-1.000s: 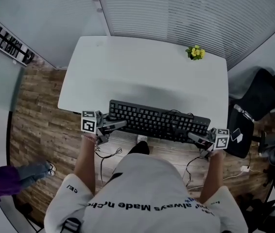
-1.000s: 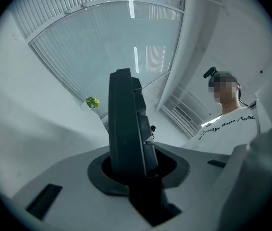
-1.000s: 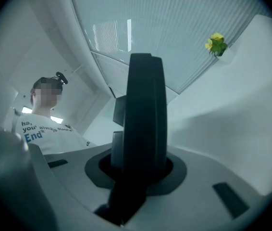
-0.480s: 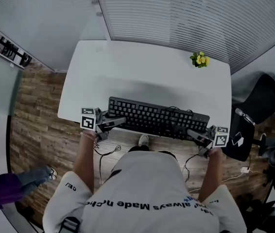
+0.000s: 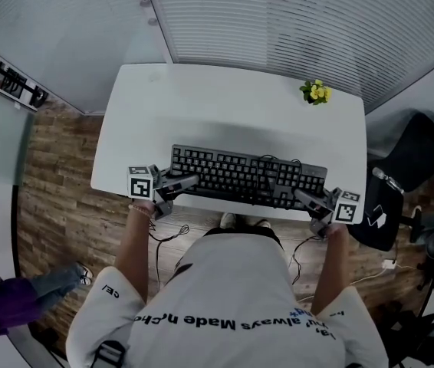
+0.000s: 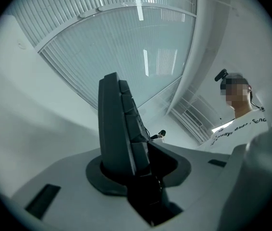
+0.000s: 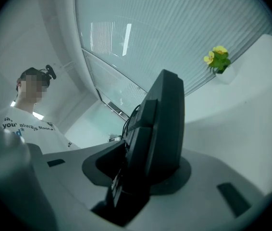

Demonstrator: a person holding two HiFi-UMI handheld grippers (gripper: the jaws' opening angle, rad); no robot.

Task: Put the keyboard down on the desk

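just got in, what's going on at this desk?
A person holds the black keyboard by both ends, left gripper shut on its left end, right gripper on its right. It is over the near edge of the white desk; whether it rests there can't be told.

Both forearms extend forward to the near edge of the tabletop (image 5: 225, 106). The left gripper (image 5: 189, 181) points inward, its jaws clamped on the left end of the keyboard (image 5: 240, 176). The right gripper (image 5: 304, 198) mirrors it, jaws closed on the right end.
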